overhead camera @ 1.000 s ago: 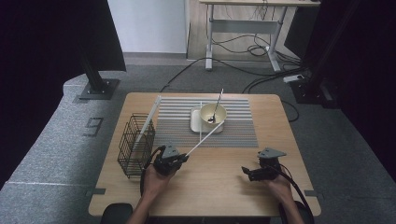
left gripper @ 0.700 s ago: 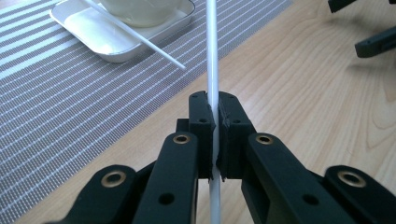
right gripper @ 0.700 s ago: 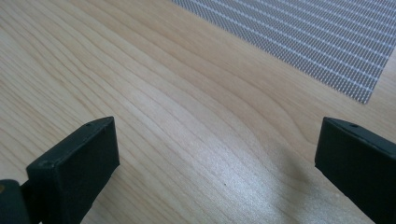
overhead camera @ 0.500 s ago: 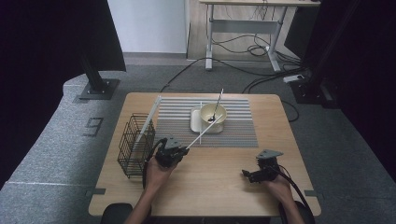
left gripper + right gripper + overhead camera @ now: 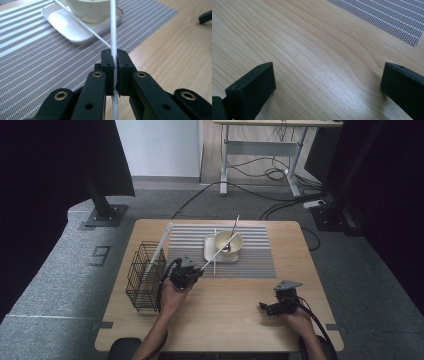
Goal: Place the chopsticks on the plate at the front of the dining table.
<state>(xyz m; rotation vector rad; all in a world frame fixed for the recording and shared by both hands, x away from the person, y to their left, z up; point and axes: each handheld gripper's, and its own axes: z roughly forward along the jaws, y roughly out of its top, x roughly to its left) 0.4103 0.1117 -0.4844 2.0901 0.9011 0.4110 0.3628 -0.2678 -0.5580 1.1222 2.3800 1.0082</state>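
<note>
My left gripper (image 5: pixel 191 270) (image 5: pixel 114 57) is shut on a thin white chopstick (image 5: pixel 216 254) (image 5: pixel 113 30), at the near-left edge of the striped placemat (image 5: pixel 255 252). The stick slants up and away toward a cream bowl (image 5: pixel 228 243) (image 5: pixel 92 11). The bowl stands on a white rectangular tray (image 5: pixel 209 251) (image 5: pixel 62 23), with a utensil handle (image 5: pixel 235 226) rising out of it. A second white chopstick (image 5: pixel 82 25) lies across the tray. My right gripper (image 5: pixel 264 308) (image 5: pixel 329 82) is open over bare wood at the near right, with nothing between its jaws.
A black wire basket (image 5: pixel 144 277) stands at the table's left with a long white stick (image 5: pixel 159 246) leaning in it. The wooden table (image 5: pixel 225 320) has bare wood between the two grippers. In the right gripper view, the placemat's corner (image 5: pixel 392 20) lies ahead.
My left gripper has carried the chopstick a little farther from the person, toward the mat and bowl. The right gripper has drifted slightly nearer the person and stays open.
</note>
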